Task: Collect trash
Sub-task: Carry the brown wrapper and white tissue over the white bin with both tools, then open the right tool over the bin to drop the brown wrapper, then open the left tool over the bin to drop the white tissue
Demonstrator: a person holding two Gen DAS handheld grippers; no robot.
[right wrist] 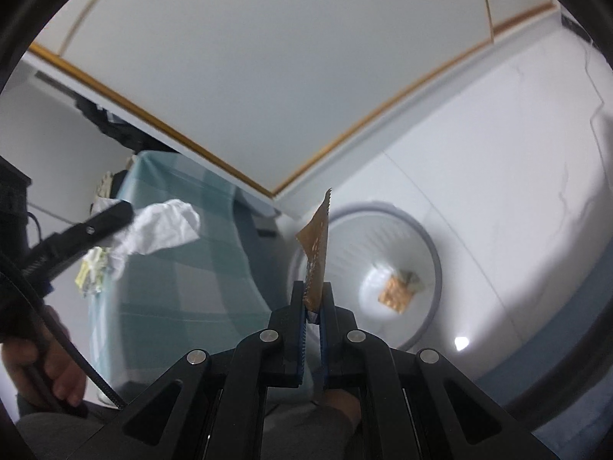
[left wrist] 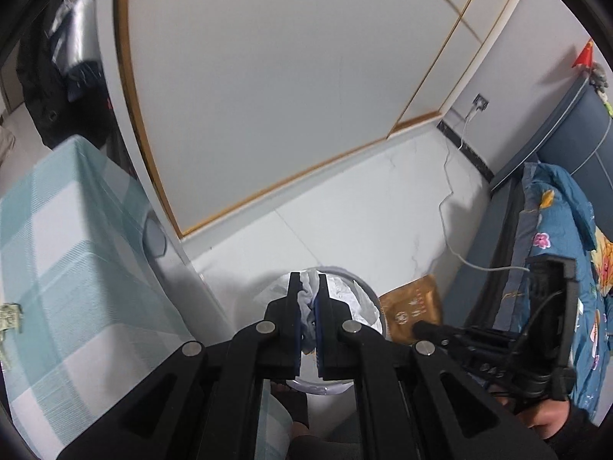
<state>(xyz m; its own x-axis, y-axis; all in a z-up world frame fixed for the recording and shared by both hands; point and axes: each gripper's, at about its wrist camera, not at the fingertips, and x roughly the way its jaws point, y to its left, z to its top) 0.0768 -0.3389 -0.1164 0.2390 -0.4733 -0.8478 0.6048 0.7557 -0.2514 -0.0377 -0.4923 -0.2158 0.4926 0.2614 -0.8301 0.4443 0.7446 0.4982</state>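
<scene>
Two grippers' jaws clamped, left gripper point(left wrist: 308, 287) on white tissue point(left wrist: 309, 283), right gripper point(right wrist: 313, 294) on brown wrapper point(right wrist: 316, 245), bin point(right wrist: 429, 237) below, checked table point(left wrist: 69, 237) beside.

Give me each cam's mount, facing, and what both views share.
Left wrist: on the left gripper, aimed down at the trash bin; shows its jaws shut on a white tissue, the right gripper beside.
Right wrist: on the right gripper, aimed down beside the bin; jaws shut on a brown wrapper, left hand visible.
Shared: bin, tissue, wrapper, checked tablecloth.
</scene>
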